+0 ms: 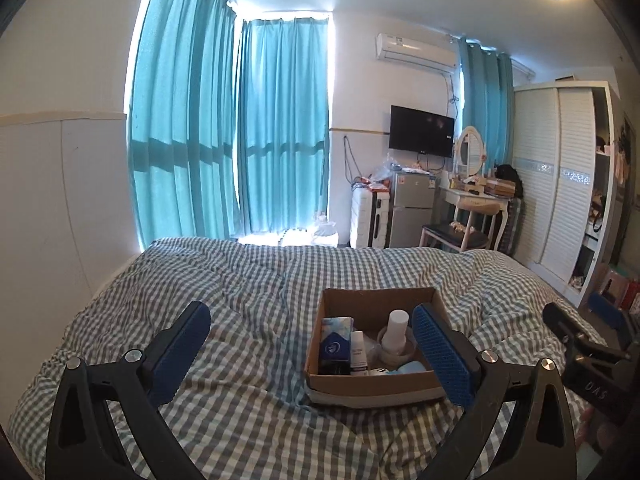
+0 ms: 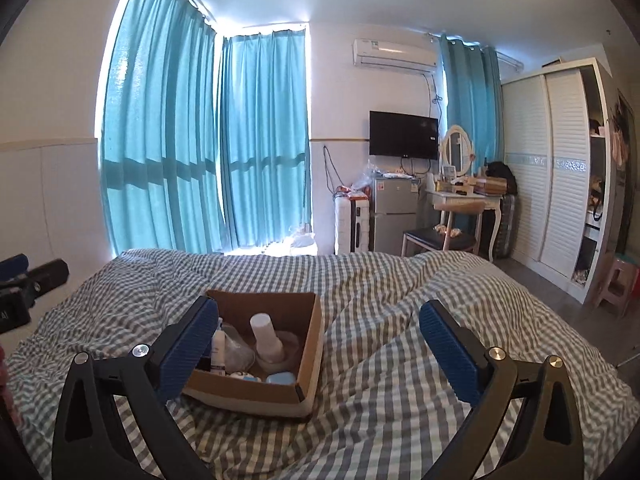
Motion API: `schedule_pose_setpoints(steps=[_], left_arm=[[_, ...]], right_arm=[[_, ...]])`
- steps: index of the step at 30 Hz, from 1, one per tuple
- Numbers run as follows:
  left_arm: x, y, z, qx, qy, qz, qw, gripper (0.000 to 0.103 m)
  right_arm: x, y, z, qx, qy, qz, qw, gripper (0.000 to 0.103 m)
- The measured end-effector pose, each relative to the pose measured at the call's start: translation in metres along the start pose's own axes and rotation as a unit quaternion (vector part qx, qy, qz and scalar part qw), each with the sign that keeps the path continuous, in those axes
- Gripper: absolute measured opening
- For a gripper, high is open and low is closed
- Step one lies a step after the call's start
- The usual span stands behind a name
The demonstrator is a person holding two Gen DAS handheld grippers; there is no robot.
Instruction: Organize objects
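An open cardboard box lies on the checked bedspread. Inside stand a white bottle, a blue carton, a slim white tube and small light-blue items. My left gripper is open above the bed with nothing between its fingers; the box lies ahead of its right finger. My right gripper is open and holds nothing; its left finger overlaps the box's near-left corner. The right gripper shows at the left wrist view's right edge.
Teal curtains cover the windows beyond the bed. Against the far wall stand a white suitcase, a small fridge, a dressing table with a mirror and a chair. A white wardrobe fills the right side.
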State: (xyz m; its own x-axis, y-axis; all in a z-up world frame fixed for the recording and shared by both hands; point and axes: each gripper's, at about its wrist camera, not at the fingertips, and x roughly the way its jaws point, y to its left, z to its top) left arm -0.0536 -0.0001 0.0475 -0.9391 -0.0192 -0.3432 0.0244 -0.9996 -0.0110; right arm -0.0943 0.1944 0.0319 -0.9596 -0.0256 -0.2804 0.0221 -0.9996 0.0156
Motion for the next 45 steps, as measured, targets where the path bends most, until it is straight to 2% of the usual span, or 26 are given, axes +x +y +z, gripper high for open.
schedule_pose_setpoints(steps=[4,10,17,45], left_arm=[[-0.004,-0.005,-0.006,0.012,-0.003,0.008,0.9999,0.103],[0.006,-0.006,-0.013,0.003,0.025,0.024,0.9994,0.103],[0.006,-0.001,-0.015,-0.007,0.026,0.025,0.9993,0.103],[0.004,0.007,-0.023,-0.007,0.033,0.036,0.9988,0.103]], right_arm=[[-0.001,0.004,-0.003,-0.004,0.007,0.009,1.000,0.101],[-0.010,0.004,0.001,-0.006,-0.005,0.011,1.000,0.101],[-0.005,0.003,-0.006,-0.005,0.010,0.008,1.000,0.101],[-0.005,0.018,-0.012,-0.015,0.022,0.019,0.999,0.101]])
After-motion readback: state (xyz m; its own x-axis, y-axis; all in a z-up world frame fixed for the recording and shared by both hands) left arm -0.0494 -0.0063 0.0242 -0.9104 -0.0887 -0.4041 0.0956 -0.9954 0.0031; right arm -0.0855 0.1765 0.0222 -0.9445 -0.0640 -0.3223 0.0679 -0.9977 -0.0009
